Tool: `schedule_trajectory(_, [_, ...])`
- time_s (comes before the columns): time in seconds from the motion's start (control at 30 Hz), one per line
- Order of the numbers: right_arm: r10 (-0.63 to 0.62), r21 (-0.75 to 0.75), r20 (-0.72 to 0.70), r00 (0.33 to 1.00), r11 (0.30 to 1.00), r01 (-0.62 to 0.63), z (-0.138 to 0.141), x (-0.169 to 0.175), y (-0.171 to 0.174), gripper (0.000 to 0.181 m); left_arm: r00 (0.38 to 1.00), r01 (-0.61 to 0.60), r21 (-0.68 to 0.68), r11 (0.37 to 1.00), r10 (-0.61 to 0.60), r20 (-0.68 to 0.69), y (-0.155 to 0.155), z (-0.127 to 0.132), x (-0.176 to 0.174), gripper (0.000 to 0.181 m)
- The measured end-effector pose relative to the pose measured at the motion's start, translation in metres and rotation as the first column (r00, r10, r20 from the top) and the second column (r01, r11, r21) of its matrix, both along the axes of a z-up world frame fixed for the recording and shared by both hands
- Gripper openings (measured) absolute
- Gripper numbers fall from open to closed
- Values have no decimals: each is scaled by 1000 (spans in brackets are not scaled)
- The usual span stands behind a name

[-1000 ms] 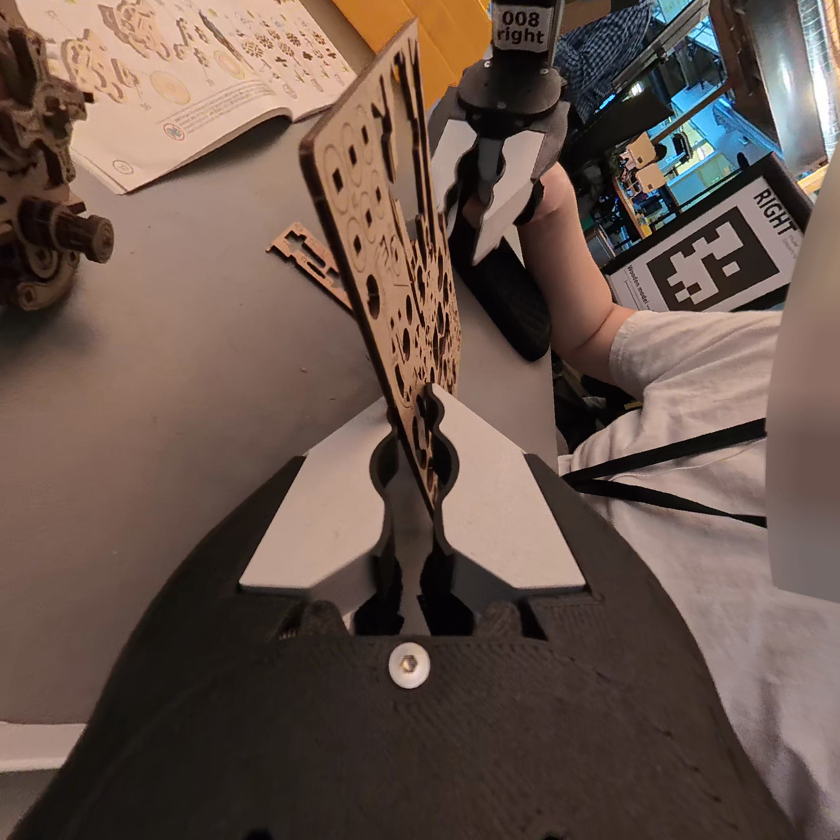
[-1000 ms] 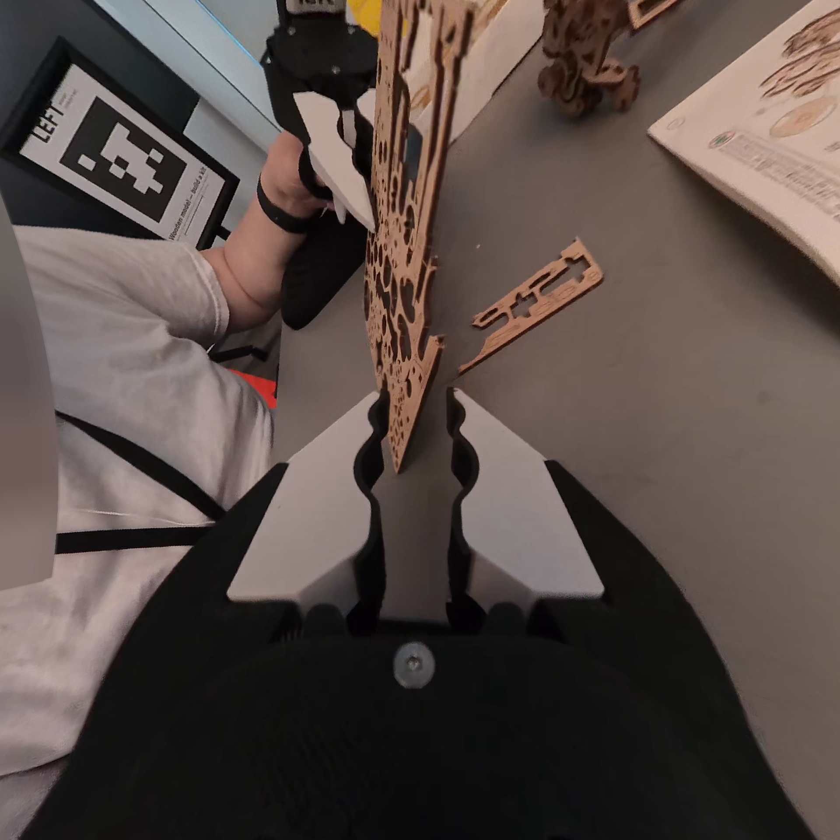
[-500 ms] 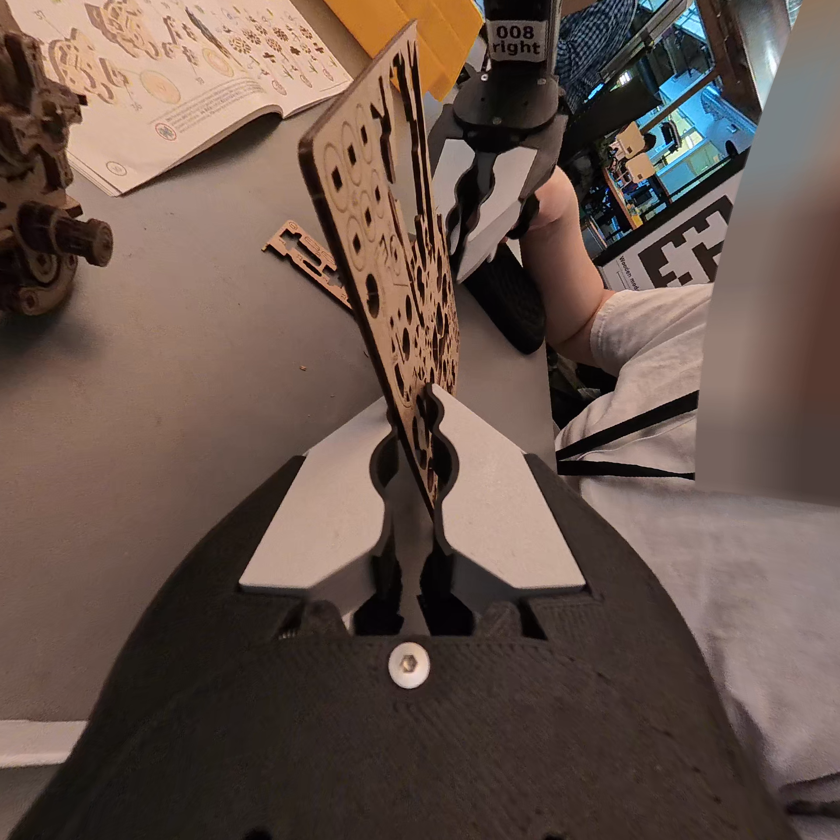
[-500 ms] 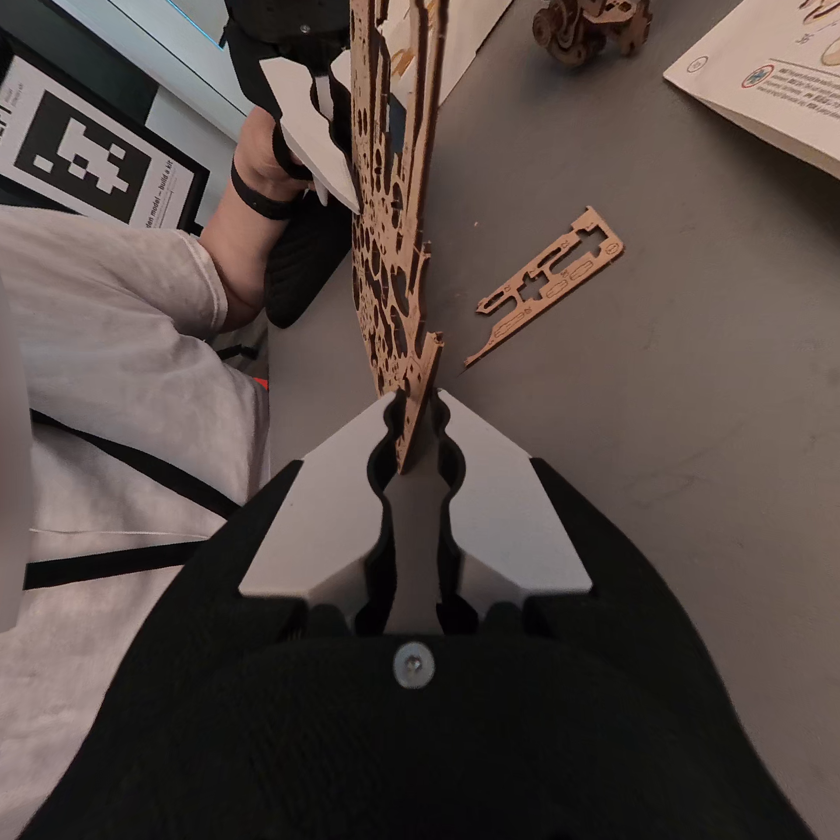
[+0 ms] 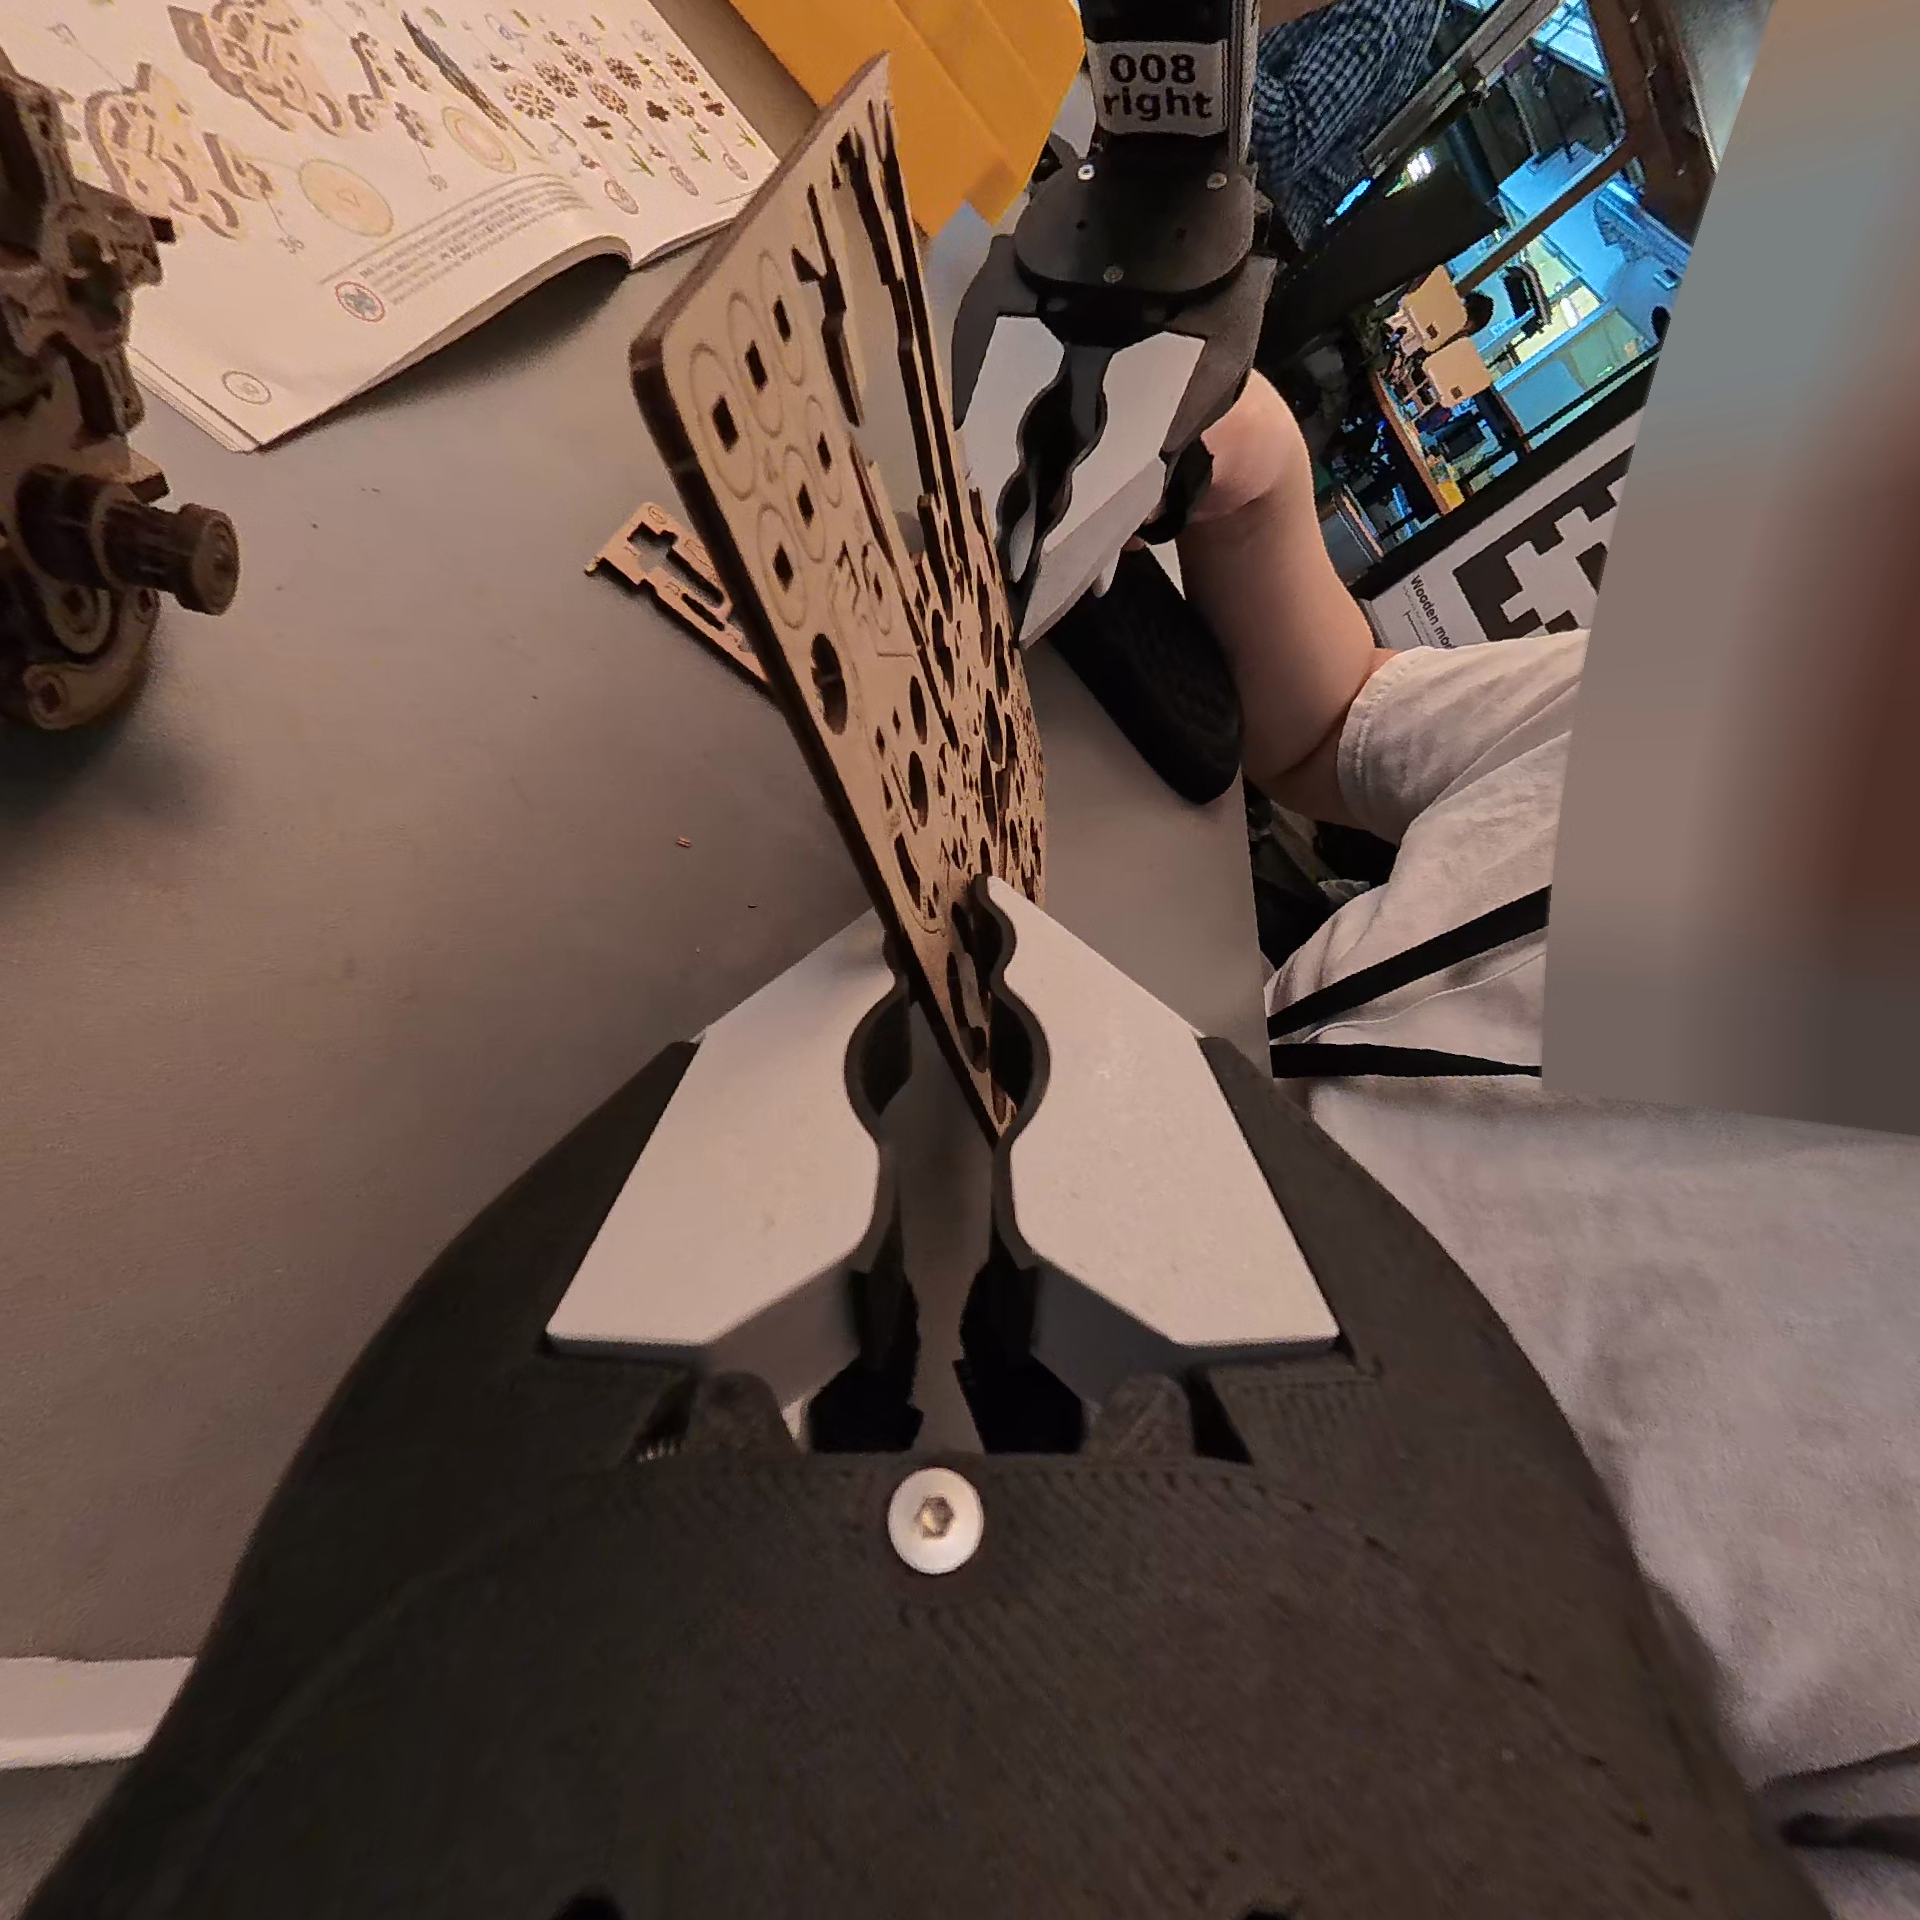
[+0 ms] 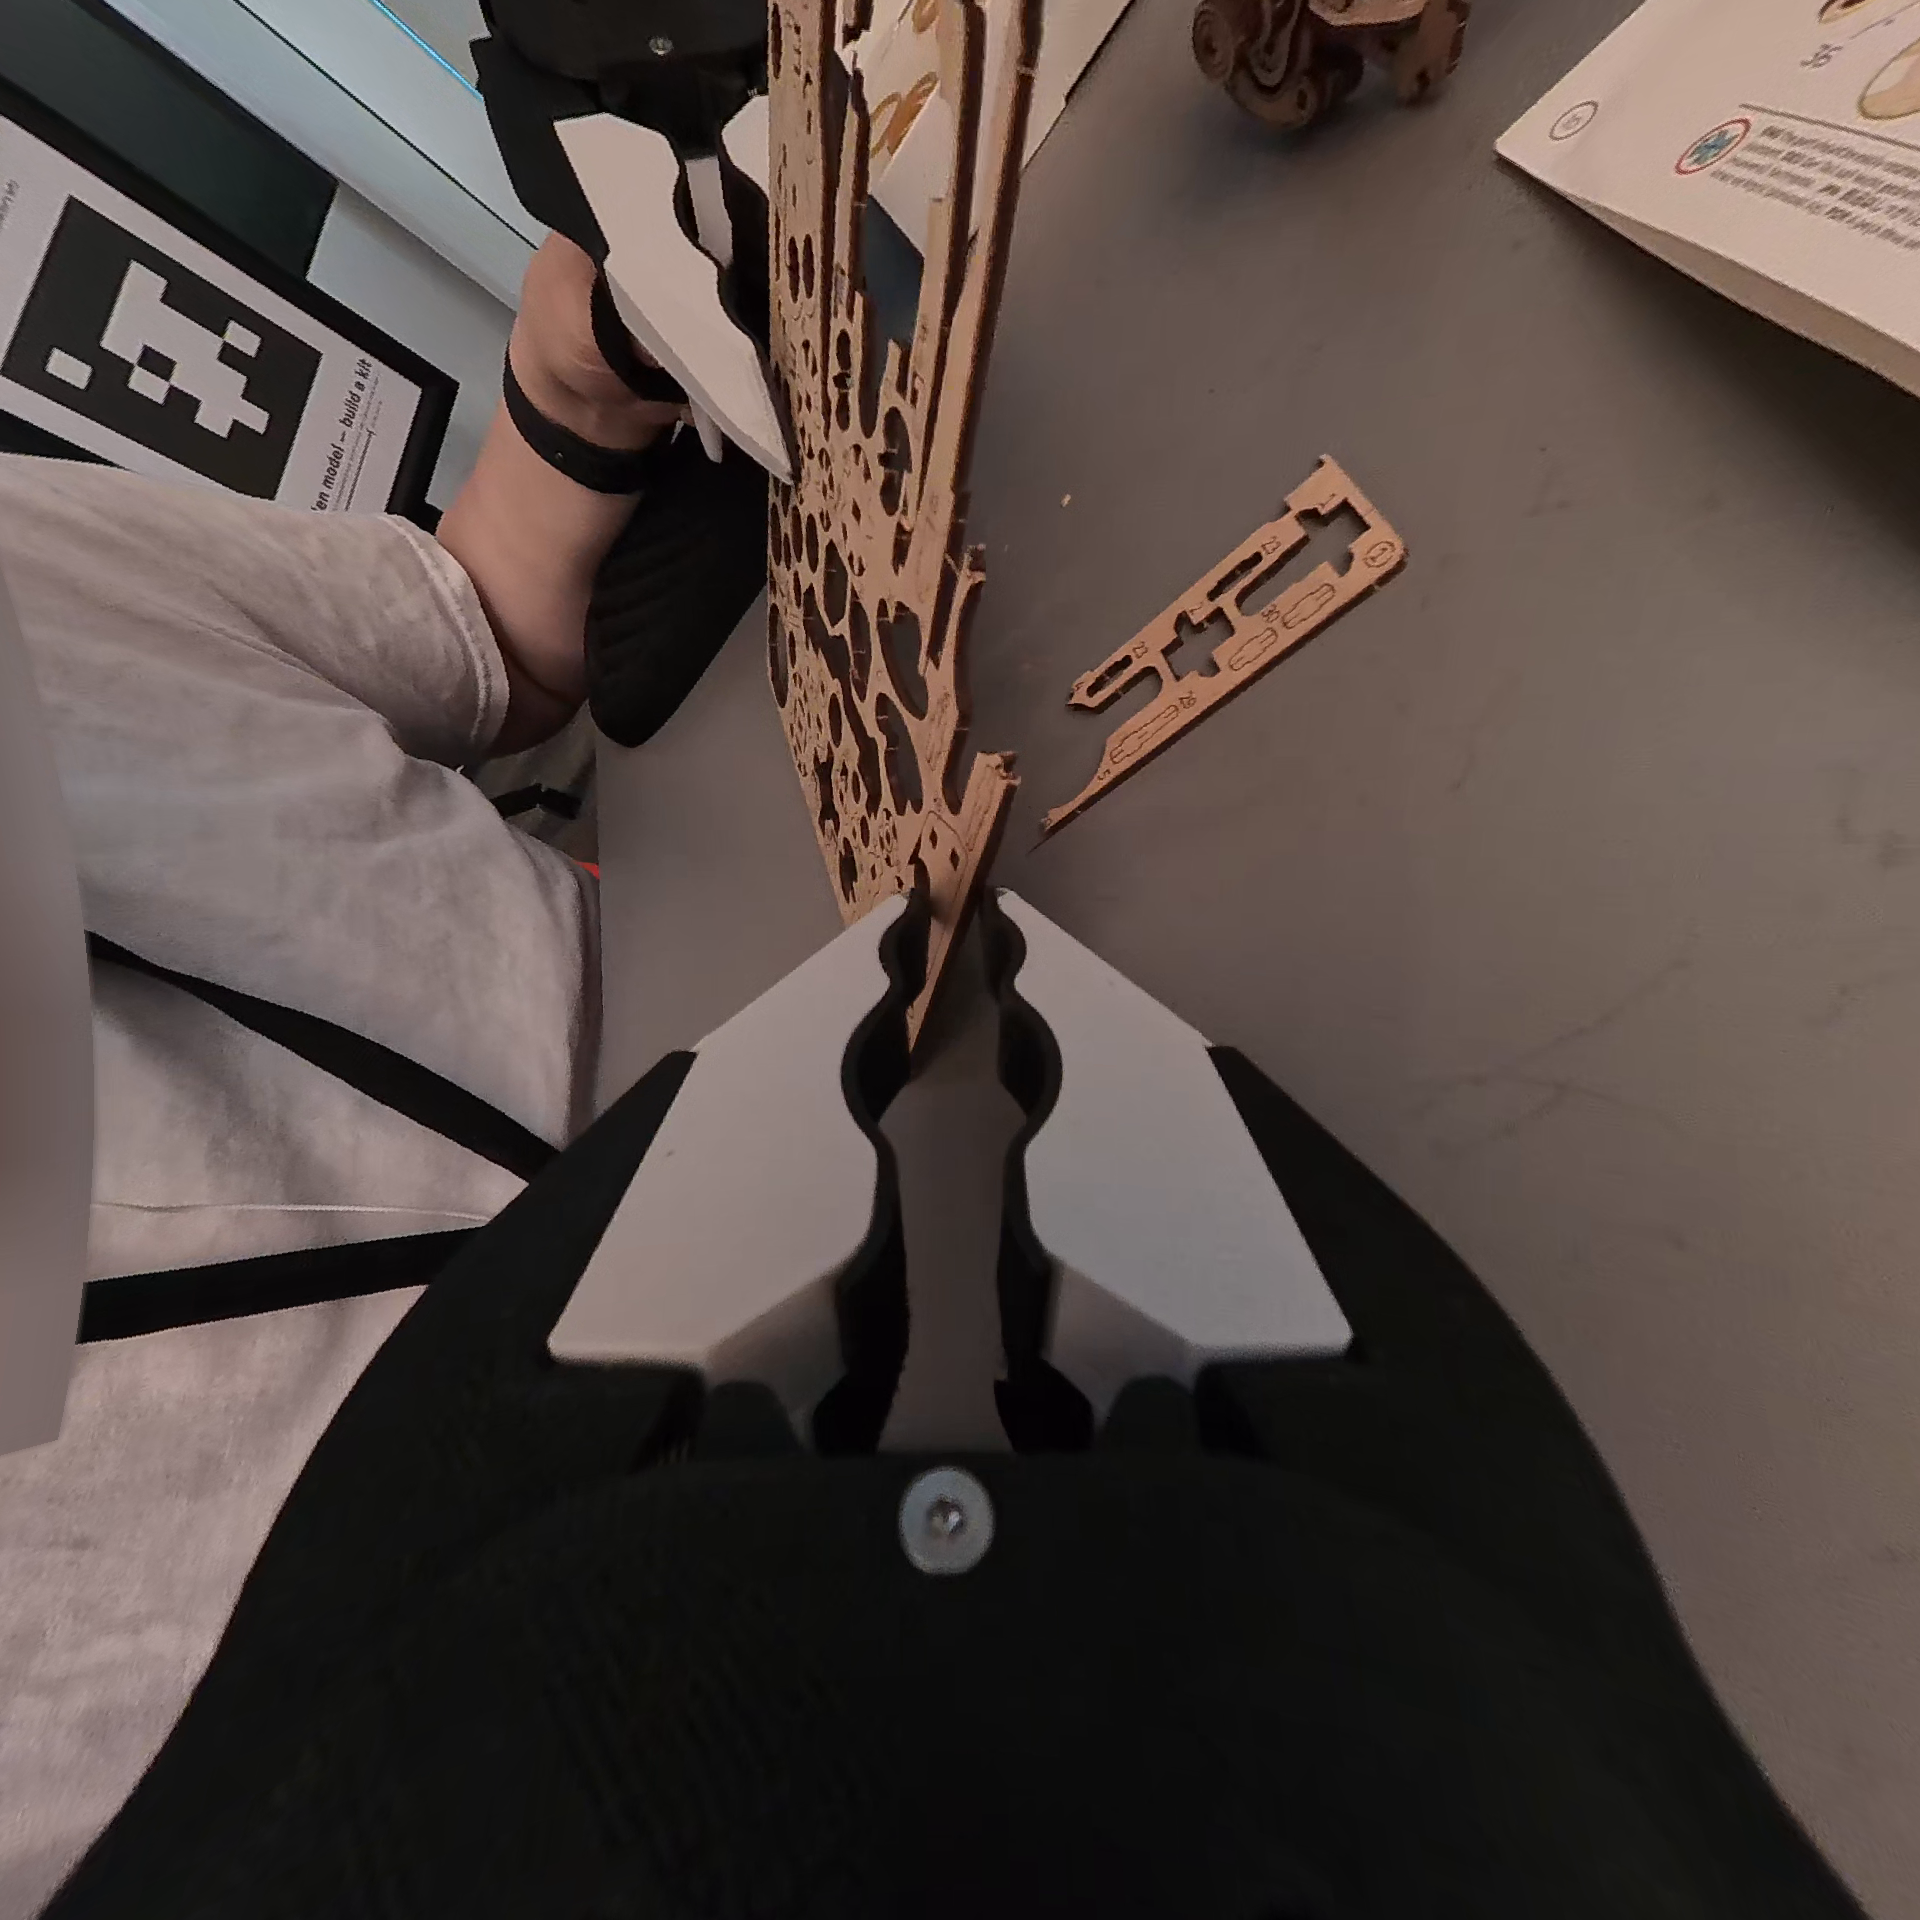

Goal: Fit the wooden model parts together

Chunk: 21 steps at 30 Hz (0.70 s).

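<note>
A flat laser-cut wooden parts sheet [image 5: 831,499] with many punched-out holes stands on edge above the grey table [image 5: 416,935]. My left gripper [image 5: 940,914] is shut on its near edge. In the right wrist view the same sheet [image 6: 883,623] runs away from me. My right gripper [image 6: 954,909] is shut on its jagged lower corner. The right gripper also shows behind the sheet in the left wrist view [image 5: 1081,468]. The left gripper shows at the sheet's far end in the right wrist view [image 6: 717,312].
A loose wooden strip [image 6: 1236,644] lies flat on the table beside the sheet. A partly built wooden model [image 5: 73,499] stands at the left. An open instruction booklet [image 5: 364,187] lies beyond. A person in a light shirt [image 5: 1558,1351] sits at the table's edge. Left tips to right tips: about 12 cm.
My right gripper has moved forward onto the sheet's lower corner and its jaws have narrowed from open to shut on it. The left gripper keeps its hold.
</note>
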State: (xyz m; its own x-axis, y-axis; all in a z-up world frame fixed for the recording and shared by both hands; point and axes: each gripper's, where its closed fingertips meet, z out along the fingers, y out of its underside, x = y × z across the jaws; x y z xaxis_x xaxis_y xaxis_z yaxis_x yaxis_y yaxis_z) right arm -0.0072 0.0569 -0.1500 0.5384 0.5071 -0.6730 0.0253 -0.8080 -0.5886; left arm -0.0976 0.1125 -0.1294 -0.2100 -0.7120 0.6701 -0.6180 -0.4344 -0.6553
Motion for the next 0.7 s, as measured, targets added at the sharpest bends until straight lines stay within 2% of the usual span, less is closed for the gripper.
schedule_trajectory(0.7, [14,61,35,999,998,-16,4,-1,0,5,1000,-12,-4,1000,12,0,2,0,0,5])
